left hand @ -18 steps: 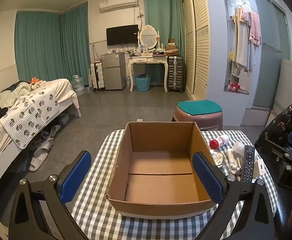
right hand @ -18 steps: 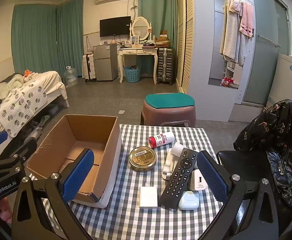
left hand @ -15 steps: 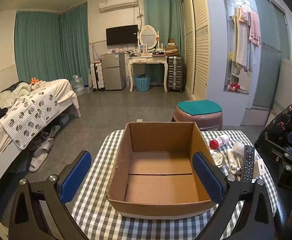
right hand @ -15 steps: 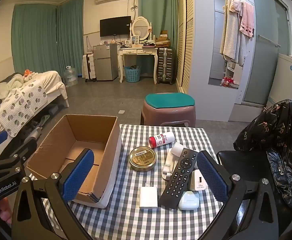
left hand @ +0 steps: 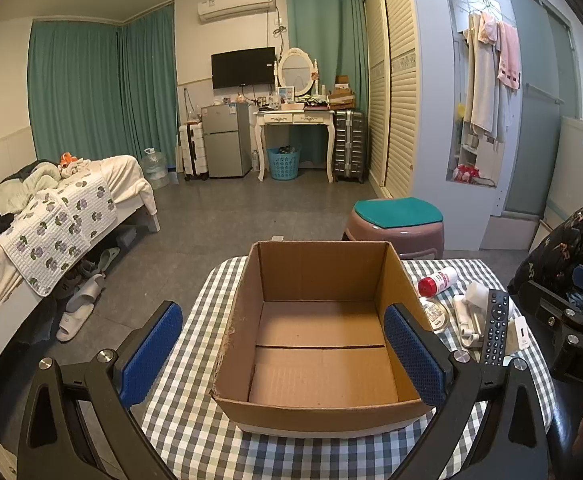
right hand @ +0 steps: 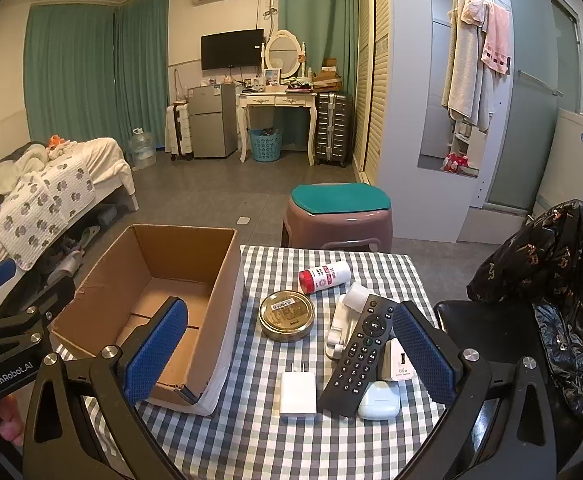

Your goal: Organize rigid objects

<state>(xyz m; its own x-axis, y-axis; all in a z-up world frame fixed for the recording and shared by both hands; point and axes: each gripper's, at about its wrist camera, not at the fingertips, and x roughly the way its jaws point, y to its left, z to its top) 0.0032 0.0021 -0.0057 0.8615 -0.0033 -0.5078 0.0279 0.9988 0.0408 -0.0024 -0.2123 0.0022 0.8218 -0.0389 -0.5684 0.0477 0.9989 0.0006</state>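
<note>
Nothing has shifted since the earlier frames: both tools hang released above the checked worktop [right hand: 251, 440], in a bedroom with a bed [left hand: 51, 208] off to the left tool's left. Directly ahead of the left tool [left hand: 283, 356], between its fingers, sits the empty box [left hand: 319, 344]. Ahead of the right tool [right hand: 287, 352] lie a tin [right hand: 286, 315], remote [right hand: 358, 356], charger [right hand: 298, 395] and bottle [right hand: 325, 276], with the box to their left
</note>
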